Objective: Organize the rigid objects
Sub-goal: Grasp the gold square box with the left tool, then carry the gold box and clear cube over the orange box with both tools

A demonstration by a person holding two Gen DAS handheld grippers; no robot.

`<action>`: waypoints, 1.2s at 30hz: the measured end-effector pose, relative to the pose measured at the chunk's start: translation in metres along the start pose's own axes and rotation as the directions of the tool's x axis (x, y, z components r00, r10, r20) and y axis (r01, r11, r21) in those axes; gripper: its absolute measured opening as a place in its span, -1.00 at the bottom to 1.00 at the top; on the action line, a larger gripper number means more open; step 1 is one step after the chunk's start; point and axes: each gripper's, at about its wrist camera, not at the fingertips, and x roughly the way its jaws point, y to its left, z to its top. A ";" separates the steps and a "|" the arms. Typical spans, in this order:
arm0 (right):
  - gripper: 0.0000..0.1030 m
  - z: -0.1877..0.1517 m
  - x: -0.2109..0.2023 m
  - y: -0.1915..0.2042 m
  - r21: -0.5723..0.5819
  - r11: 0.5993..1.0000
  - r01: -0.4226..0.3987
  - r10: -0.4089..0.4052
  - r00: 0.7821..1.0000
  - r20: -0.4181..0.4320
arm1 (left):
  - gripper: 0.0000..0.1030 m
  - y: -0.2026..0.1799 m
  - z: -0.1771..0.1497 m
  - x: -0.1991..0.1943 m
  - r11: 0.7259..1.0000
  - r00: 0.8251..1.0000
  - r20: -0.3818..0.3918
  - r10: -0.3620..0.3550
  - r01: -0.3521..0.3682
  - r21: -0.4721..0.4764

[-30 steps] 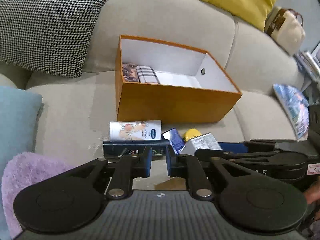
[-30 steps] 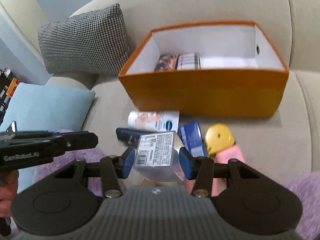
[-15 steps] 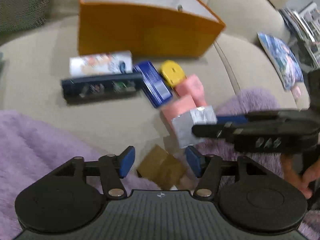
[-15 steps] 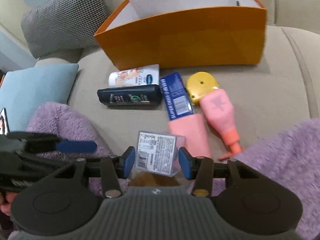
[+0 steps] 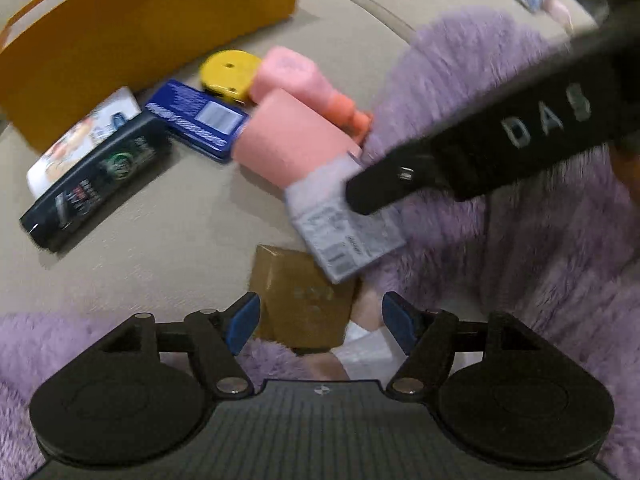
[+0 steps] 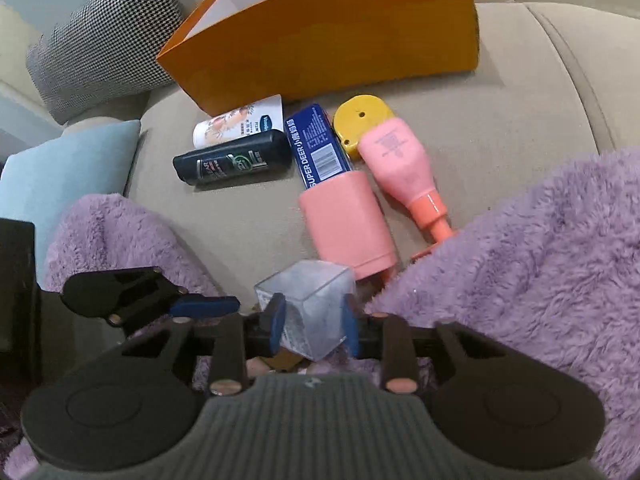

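My right gripper (image 6: 312, 324) is shut on a clear plastic box (image 6: 310, 312) with a barcode label, held low over the sofa seat; the box also shows in the left wrist view (image 5: 344, 224). My left gripper (image 5: 320, 320) is open, its jaws on either side of a small brown box (image 5: 304, 296) lying on the seat. Further off lie a pink cup (image 6: 346, 224), a pink bottle (image 6: 400, 164), a yellow disc (image 6: 360, 120), a blue carton (image 6: 318, 146), a black bottle (image 6: 234, 160) and a white tube (image 6: 240, 124). An orange box (image 6: 328, 44) stands behind them.
A purple fluffy blanket (image 6: 520, 260) covers the seat at right and front left. A houndstooth pillow (image 6: 100, 40) and a light blue cushion (image 6: 60, 176) lie at the left. The sofa back rises behind the orange box.
Both grippers dropped toward the seat and away from the orange box. My left gripper opened and came down around the brown box. The right kept the clear box and tilted it.
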 end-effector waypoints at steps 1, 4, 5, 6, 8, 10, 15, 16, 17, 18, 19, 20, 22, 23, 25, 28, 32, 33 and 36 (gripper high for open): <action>-0.14 0.000 0.002 0.000 0.000 1.000 0.003 -0.003 1.000 -0.003 | 0.61 -0.002 0.000 0.002 1.000 1.000 0.000 0.008 -0.008 0.009; -0.07 0.000 0.011 -0.006 0.027 0.999 -0.018 0.018 1.000 -0.012 | 0.61 -0.002 -0.001 0.008 1.000 1.000 -0.002 0.020 -0.019 0.006; -0.05 0.000 0.013 -0.007 0.034 0.999 -0.024 0.024 1.000 -0.009 | 0.60 -0.001 -0.002 0.009 1.000 1.000 -0.005 0.021 -0.021 0.002; 0.04 0.001 0.017 -0.009 0.037 0.999 -0.025 0.025 1.000 -0.009 | 0.56 0.000 -0.002 0.012 1.000 1.000 -0.014 0.025 -0.025 -0.005; 0.15 0.001 0.023 -0.010 0.035 0.999 -0.018 0.018 1.000 -0.009 | 0.53 0.002 -0.004 0.015 0.999 0.999 -0.027 0.033 -0.034 -0.016; 0.18 0.002 0.028 -0.012 0.037 0.999 -0.026 0.027 1.000 -0.013 | 0.52 0.004 -0.005 0.017 0.999 0.999 -0.034 0.033 -0.034 -0.027; 0.18 0.005 0.039 -0.010 0.013 0.999 -0.044 0.045 0.999 -0.020 | 0.53 -0.001 -0.007 0.020 0.998 0.998 -0.038 0.057 -0.058 -0.010; 0.17 0.005 0.039 -0.009 0.005 0.999 -0.044 0.044 0.999 -0.018 | 0.53 -0.003 -0.007 0.022 0.998 0.997 -0.042 0.066 -0.066 -0.001; 0.15 0.005 0.039 -0.008 -0.001 0.999 -0.043 0.043 0.999 -0.016 | 0.53 -0.004 -0.005 0.026 0.997 0.996 -0.046 0.074 -0.073 0.008; 0.14 0.005 0.038 -0.007 -0.001 0.999 -0.042 0.042 0.999 -0.013 | 0.53 -0.006 -0.003 0.029 0.997 0.995 -0.050 0.081 -0.080 0.017; 0.12 0.004 0.036 -0.008 0.005 0.999 -0.045 0.045 0.999 -0.005 | 0.53 -0.007 -0.002 0.031 0.996 0.995 -0.052 0.089 -0.088 0.025; 0.10 0.004 0.034 -0.009 0.013 0.999 -0.050 0.050 0.999 0.004 | 0.53 -0.009 -0.002 0.033 0.995 0.994 -0.056 0.096 -0.095 0.033; 0.08 0.003 0.029 -0.012 0.032 0.998 -0.060 0.059 0.998 0.020 | 0.52 -0.014 -0.001 0.038 0.992 0.991 -0.068 0.115 -0.111 0.052; 0.08 0.002 0.028 -0.014 0.041 0.997 -0.066 0.065 0.998 0.023 | 0.51 -0.016 -0.001 0.041 0.991 0.990 -0.073 0.122 -0.117 0.063; 0.07 0.002 0.029 -0.017 0.058 0.995 -0.077 0.076 0.997 0.023 | 0.47 -0.022 -0.001 0.046 0.989 0.988 -0.077 0.133 -0.127 0.076; 0.07 0.001 0.028 -0.016 0.054 0.996 -0.075 0.074 0.997 0.026 | 0.46 -0.030 -0.006 0.047 0.990 0.989 -0.071 0.131 -0.127 0.065; 0.05 0.000 0.021 -0.015 0.050 0.996 -0.071 0.069 0.997 0.044 | 0.43 -0.022 -0.009 0.032 0.994 0.994 -0.017 0.108 -0.109 -0.011; 0.05 0.000 0.019 -0.015 0.050 0.996 -0.071 0.068 0.996 0.049 | 0.42 -0.019 -0.011 0.027 0.994 0.995 0.000 0.103 -0.103 -0.031; 0.04 -0.001 0.013 -0.015 0.053 0.996 -0.068 0.064 0.996 0.064 | 0.41 -0.016 -0.014 0.018 0.994 0.995 0.030 0.093 -0.091 -0.069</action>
